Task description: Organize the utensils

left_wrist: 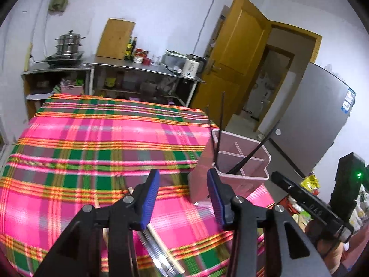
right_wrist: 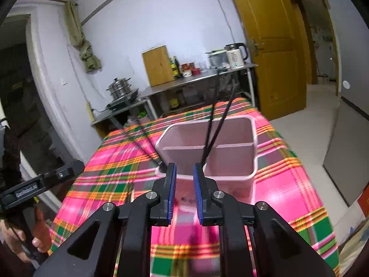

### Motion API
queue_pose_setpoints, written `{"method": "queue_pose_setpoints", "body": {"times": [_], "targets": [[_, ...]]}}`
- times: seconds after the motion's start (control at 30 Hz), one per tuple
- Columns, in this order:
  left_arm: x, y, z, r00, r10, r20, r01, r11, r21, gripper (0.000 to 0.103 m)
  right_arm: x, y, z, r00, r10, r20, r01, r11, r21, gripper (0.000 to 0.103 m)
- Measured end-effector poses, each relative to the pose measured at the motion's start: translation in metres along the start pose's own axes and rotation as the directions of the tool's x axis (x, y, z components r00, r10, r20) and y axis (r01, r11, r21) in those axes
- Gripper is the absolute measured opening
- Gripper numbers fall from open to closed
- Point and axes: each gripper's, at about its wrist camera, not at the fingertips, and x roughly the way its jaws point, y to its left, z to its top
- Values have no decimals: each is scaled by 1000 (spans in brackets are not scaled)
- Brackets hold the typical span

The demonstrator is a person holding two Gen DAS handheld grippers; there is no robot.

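Note:
A pink divided utensil holder (left_wrist: 244, 161) stands near the right edge of the plaid-covered table (left_wrist: 92, 143); it also shows in the right wrist view (right_wrist: 230, 152). Black chopsticks (left_wrist: 251, 150) lean in its compartments, and show in the right wrist view (right_wrist: 215, 124). My left gripper (left_wrist: 183, 177) is open and empty, left of the holder, above wooden chopsticks (left_wrist: 161, 242) and a metal utensil (left_wrist: 156, 254) lying on the cloth. My right gripper (right_wrist: 184, 169) is slightly open and empty, just in front of the holder's near rim.
A steel counter (left_wrist: 138, 65) with a pot, cutting board, bottles and kettle lines the far wall. A yellow door (left_wrist: 237, 53) and a grey fridge (left_wrist: 318, 120) stand to the right. The table edge drops off right of the holder.

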Motion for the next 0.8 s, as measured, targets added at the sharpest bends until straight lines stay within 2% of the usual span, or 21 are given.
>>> {"method": "queue_pose_setpoints", "body": {"times": [0.17, 0.27, 0.53, 0.67, 0.8], "targets": [[-13, 16, -29, 998, 64, -4, -64, 998, 1, 45, 1, 11, -20, 999, 23, -39, -24, 999, -35, 15], [-16, 28, -45, 996, 89, -23, -89, 996, -29, 44, 5, 18, -33, 997, 41, -70, -45, 998, -45, 15], [-10, 53, -75, 987, 133, -89, -140, 987, -79, 44, 23, 38, -55, 984, 89, -151, -101, 992, -74, 15], [-1, 63, -85, 982, 145, -125, -157, 983, -92, 37, 33, 46, -64, 977, 101, -187, -120, 988, -93, 15], [11, 71, -93, 977, 150, -154, -167, 980, -107, 35, 43, 50, -72, 970, 107, -218, -132, 986, -104, 15]]}}
